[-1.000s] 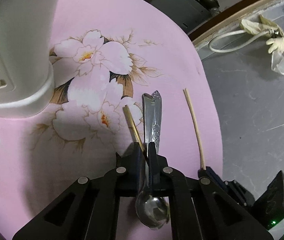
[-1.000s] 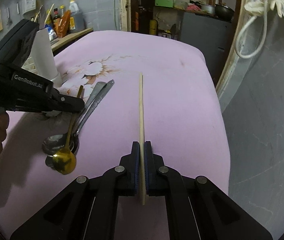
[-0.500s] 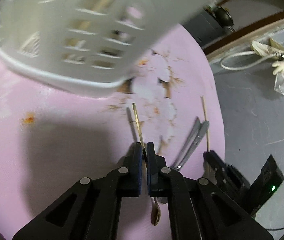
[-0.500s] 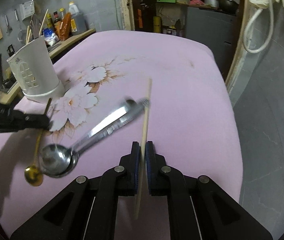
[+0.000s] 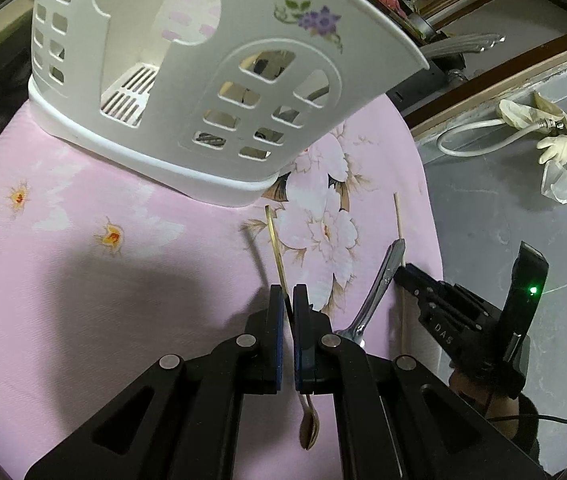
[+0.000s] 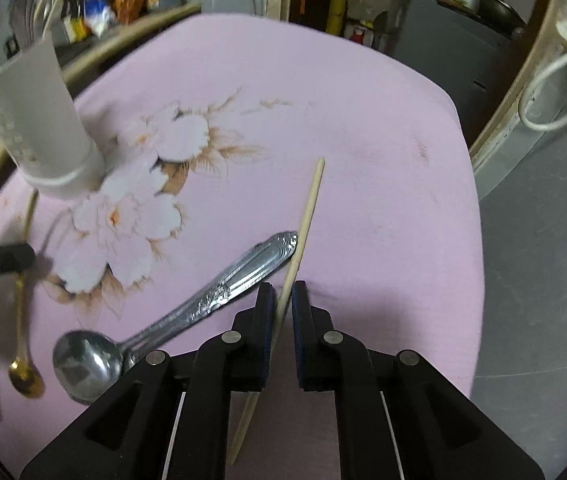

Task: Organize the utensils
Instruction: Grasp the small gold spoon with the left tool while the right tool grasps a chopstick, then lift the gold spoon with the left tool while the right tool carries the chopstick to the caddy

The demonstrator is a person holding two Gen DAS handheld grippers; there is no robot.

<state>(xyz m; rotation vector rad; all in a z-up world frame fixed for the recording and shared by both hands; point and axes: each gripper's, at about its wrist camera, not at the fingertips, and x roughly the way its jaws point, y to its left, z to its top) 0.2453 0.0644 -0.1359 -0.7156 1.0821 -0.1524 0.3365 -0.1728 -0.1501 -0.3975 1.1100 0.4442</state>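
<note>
Item 1. White utensil caddy (image 5: pixel 219 92): standing on the pink flowered cloth (image 5: pixel 63 280), at the far left of the tabletop in the right wrist view. Its slotted wall is rising close ahead of the left gripper, so the rim is standing in the way of any utensil carried toward it at a low height.

Item 2. Left gripper (image 5: pixel 288 312): its jaws are pinched together on the thin stem of the gold spoon (image 5: pixel 308 428), bowl hanging toward the camera, handle pointing at the caddy. Risk, as judged: the grip is sitting on a narrow stem, so the spoon is likely pivoting or slipping if the handle tip strikes the caddy wall.

Item 3. Silver spoons (image 6: pixel 187 312): lying flat on the cloth between the two grippers, bowls near the camera, not yet collected.

Item 4. Right gripper (image 6: pixel 282 304): nearly closed on a wooden chopstick (image 6: pixel 307 216), which is running tilted between the pads. Risk, as judged: the stick looks loosely seated and could be sliding out; its shaft is crossing right at the silver handle tip and may be nudging it.

Item 5. Hose and rubber glove (image 5: pixel 539 132): lying on the grey floor at right, well apart.
</note>
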